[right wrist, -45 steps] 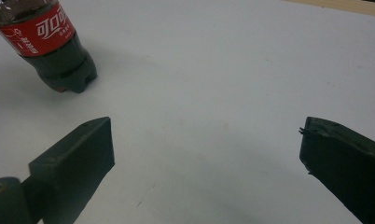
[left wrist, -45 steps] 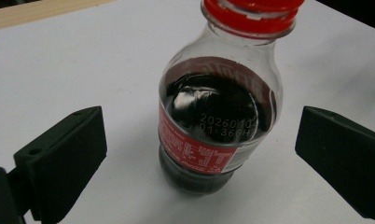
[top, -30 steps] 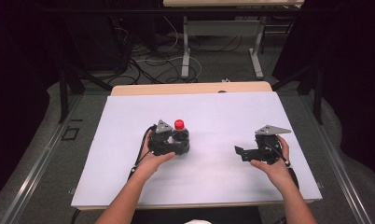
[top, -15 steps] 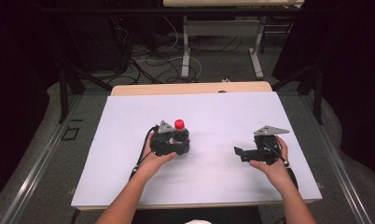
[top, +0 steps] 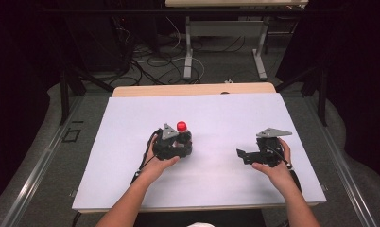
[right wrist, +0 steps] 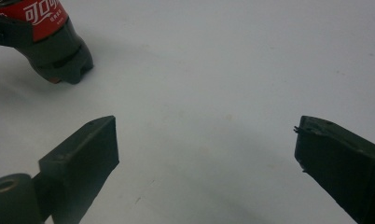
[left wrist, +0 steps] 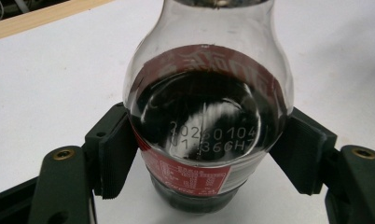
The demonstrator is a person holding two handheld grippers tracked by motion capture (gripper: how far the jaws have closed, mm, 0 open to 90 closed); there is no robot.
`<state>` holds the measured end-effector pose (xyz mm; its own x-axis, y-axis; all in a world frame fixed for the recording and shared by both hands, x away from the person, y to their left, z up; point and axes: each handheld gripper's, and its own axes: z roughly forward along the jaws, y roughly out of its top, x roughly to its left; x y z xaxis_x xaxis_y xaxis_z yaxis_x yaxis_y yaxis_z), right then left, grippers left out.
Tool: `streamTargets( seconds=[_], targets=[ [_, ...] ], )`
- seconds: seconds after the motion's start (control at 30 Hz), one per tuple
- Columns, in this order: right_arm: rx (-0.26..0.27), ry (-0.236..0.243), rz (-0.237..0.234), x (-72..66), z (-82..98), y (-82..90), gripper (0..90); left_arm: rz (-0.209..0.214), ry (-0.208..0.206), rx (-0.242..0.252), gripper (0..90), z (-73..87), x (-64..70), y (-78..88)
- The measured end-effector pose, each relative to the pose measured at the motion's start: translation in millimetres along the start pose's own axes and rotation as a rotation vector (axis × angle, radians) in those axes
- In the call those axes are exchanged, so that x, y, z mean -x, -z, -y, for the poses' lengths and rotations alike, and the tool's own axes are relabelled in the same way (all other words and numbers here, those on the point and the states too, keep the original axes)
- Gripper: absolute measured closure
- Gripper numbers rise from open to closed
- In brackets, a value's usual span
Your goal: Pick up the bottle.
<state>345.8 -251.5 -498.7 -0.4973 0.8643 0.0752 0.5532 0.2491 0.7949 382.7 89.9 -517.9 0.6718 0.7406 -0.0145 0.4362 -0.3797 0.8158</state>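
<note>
Centrally on the white table (top: 131, 142), a small cola bottle (top: 182, 135) stands upright with its red cap (top: 181, 126) uppermost, clasped by the left gripper (top: 178, 144). Seen along that gripper's own view, the two ribbed pads (left wrist: 115, 154) press on opposite flanks of the bottle (left wrist: 206, 116) just where the bulbous shoulder narrows to the red label (left wrist: 190, 172); the jaws have just been closing, with the bottle between them, and now bear on its wall. Dark liquid fills the body almost to the neck, so the bottle is judged fairly heavy for its size and bottom-weighted, stable while upright. Its clear plastic wall is smooth and rounded and probably slippery; it should yield slightly under pressure, though a full, capped bottle resists squeezing well. A hold at the waist below the bulge, as shown, lets the shoulder rest against the pads and guards against slipping downward on a lift; a hold on the bulge itself would tend to squirt out. Further right, well apart from the bottle, the right gripper (top: 247, 155) rests low over the table with its jaws spread wide and nothing between them (right wrist: 204, 154); its view catches the bottle's base (right wrist: 59, 60) at upper left.
</note>
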Motion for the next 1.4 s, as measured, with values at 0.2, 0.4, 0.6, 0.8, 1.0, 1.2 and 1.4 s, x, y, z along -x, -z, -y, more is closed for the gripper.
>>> streamTargets(
  seconds=[0.2, 0.4, 0.6, 0.8, 1.0, 1.2, 1.4],
  targets=[
    [0.003, -0.001, -0.006, -1.0, 0.1, -0.9, 6.1, 0.0, 0.009, 0.006, 29.7, 0.3, -0.8, 1.1],
    [0.005, 0.0, -0.008, -0.7, -0.1, -0.6, 6.2, 0.006, 0.015, -0.007, 29.9, -0.4, -2.1, 3.8],
    [0.012, -0.001, -0.006, -1.6, -0.8, 0.3, 6.4, 0.013, 0.023, -0.012, 29.8, -1.4, -1.4, 7.4],
    [0.013, 0.007, -0.013, -4.7, -2.0, 1.0, 6.4, 0.028, 0.015, -0.014, 29.9, -3.8, 2.5, 17.0],
    [0.032, 0.018, -0.008, -9.2, -4.7, 4.5, 10.8, 0.035, 0.004, 0.002, 29.8, -5.4, 6.6, 25.4],
    [0.051, 0.02, -0.037, -15.5, -9.1, 10.7, 14.8, 0.055, -0.012, 0.001, 29.9, -9.6, 13.0, 35.9],
    [0.06, 0.046, -0.061, -25.6, -13.7, 15.5, 16.6, 0.075, -0.015, -0.004, 29.9, -12.2, 20.4, 41.9]
  ],
)
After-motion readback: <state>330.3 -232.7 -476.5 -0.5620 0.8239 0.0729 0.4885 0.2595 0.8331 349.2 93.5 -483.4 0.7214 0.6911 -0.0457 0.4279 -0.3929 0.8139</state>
